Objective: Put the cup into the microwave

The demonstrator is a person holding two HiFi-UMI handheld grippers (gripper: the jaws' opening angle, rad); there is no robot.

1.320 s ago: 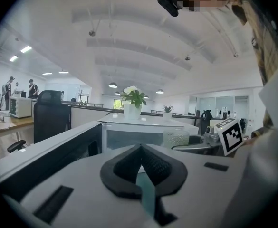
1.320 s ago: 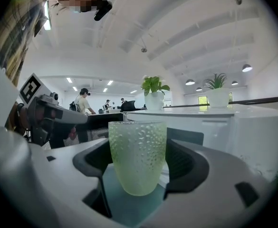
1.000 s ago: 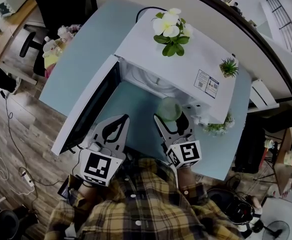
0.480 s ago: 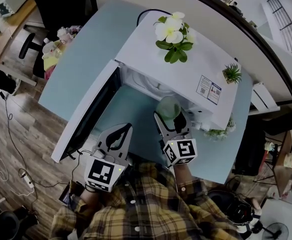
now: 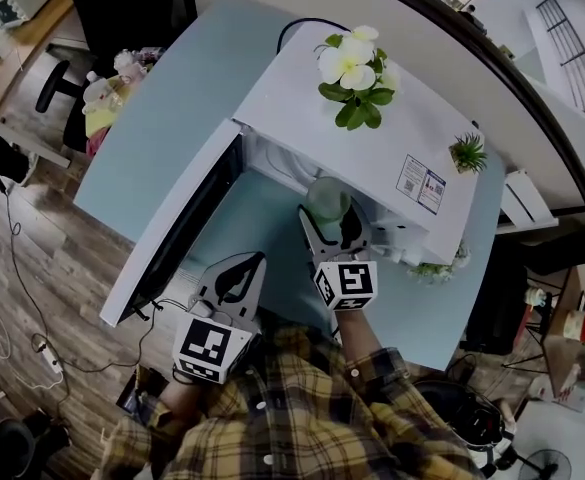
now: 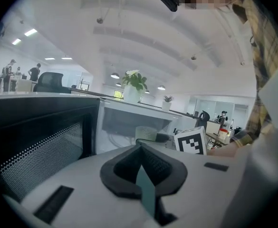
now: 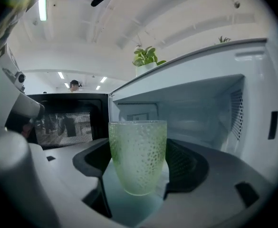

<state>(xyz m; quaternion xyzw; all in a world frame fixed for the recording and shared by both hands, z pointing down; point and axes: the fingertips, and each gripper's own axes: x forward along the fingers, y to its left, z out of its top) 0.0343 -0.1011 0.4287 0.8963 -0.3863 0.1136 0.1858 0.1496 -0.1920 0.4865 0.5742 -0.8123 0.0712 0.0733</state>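
Blue table (image 5: 172, 138): one open microwave (image 5: 292, 98) just ahead of the right gripper (image 5: 330, 230), which clamps one green cup (image 7: 138, 148); left gripper (image 5: 255, 259) closed, empty.

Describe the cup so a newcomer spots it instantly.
Find the white microwave on the blue table, door swung open. At its cavity mouth the right gripper holds the cup upright between its jaws. It alone is pale green, translucent and pebble-textured.
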